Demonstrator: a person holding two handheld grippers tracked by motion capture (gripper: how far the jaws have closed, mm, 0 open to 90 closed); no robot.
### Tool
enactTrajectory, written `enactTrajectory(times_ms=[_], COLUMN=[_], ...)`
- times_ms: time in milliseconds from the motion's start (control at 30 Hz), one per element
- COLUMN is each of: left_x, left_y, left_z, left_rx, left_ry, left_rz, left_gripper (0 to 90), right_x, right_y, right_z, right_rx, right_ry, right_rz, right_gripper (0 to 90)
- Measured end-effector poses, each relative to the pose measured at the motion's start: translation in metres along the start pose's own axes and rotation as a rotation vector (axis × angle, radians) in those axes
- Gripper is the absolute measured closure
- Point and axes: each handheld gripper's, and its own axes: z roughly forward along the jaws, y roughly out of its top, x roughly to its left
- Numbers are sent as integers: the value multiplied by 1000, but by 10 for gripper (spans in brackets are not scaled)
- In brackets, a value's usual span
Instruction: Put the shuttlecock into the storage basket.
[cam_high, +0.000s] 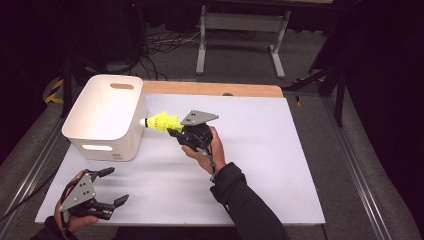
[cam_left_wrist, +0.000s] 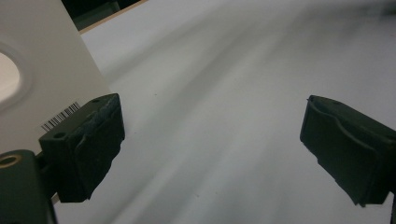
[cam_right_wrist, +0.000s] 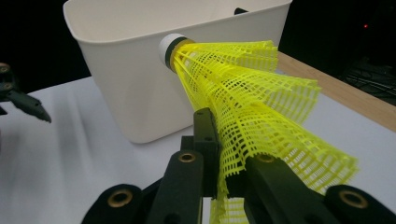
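Left gripper (cam_high: 107, 187) rests near the table's (cam_high: 280, 165) near-left corner, jaws spread wide and holding nothing. White bin (cam_high: 102, 117) stands at the far left, its near wall bearing a barcode label (cam_left_wrist: 60, 116), digits unreadable. Open tabletop lies to the right. Right gripper (cam_high: 175, 132) pinches the yellow shuttlecock's (cam_high: 162, 121) skirt; its cork tip touches the bin's right rim.

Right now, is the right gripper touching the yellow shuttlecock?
Touching. In the right gripper view, the right gripper has its jaws closed on the mesh skirt of the yellow shuttlecock, squeezing it flat between them.
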Motion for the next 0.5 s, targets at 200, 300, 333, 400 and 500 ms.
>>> enactTrajectory(times_ms=[200,300,333,400,500], left_x=[7,9,9,8,7], left_y=[7,11,14,18,26], left_z=[11,19,22,28,35], left_rx=[23,27,33,35,19], left_ry=[-2,-8,-7,-15,-24], left_rz=[-9,-11,-6,9,15], left_gripper=[90,118,125,132,140], right_x=[9,13,15,18,25], right_y=[-15,-21,-23,-26,-31], right_z=[-9,-15,-18,-22,-28], right_rx=[16,22,23,21,28], right_ry=[30,45,51,60,81], right_rz=[-16,-21,-24,-27,-36], right_gripper=[875,875,874,875,874])
